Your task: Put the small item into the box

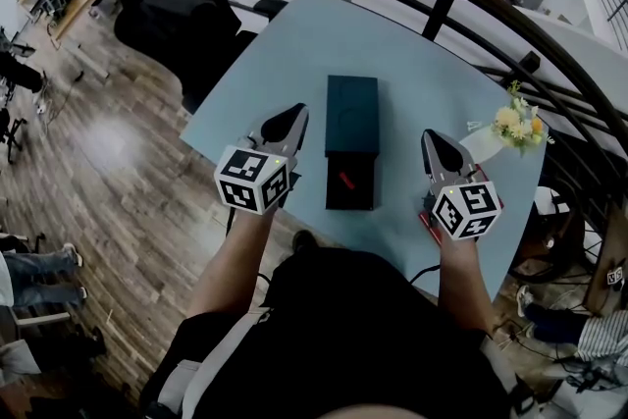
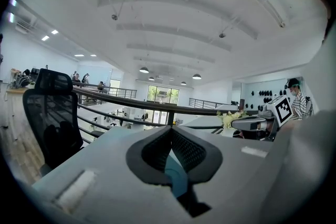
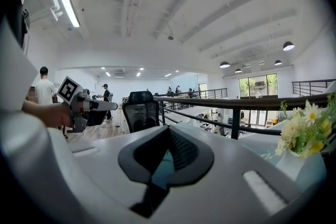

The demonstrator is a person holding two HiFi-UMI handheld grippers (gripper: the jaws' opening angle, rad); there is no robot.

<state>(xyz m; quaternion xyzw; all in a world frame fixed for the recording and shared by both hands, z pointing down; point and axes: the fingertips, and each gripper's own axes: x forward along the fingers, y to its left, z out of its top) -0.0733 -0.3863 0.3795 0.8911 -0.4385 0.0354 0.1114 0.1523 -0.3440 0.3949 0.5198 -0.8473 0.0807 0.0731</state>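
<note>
A dark box [image 1: 350,108] lies in the middle of the light blue table [image 1: 412,64]. Its black tray [image 1: 361,196] is slid out towards me, and a small red item [image 1: 345,180] lies inside it. My left gripper [image 1: 297,114] hovers just left of the box, shut with nothing between its jaws. My right gripper [image 1: 433,136] is held to the right of the box, also shut and empty. In the left gripper view the jaws [image 2: 170,129] meet at the tips; the box is out of sight there. The right gripper view shows the same closed tips [image 3: 168,128].
A small vase of flowers [image 1: 516,127] stands at the table's right edge, close to my right gripper. A dark curved railing [image 1: 442,10] runs behind the table. A black office chair [image 1: 182,0] stands at the far left. People stand in the room's background.
</note>
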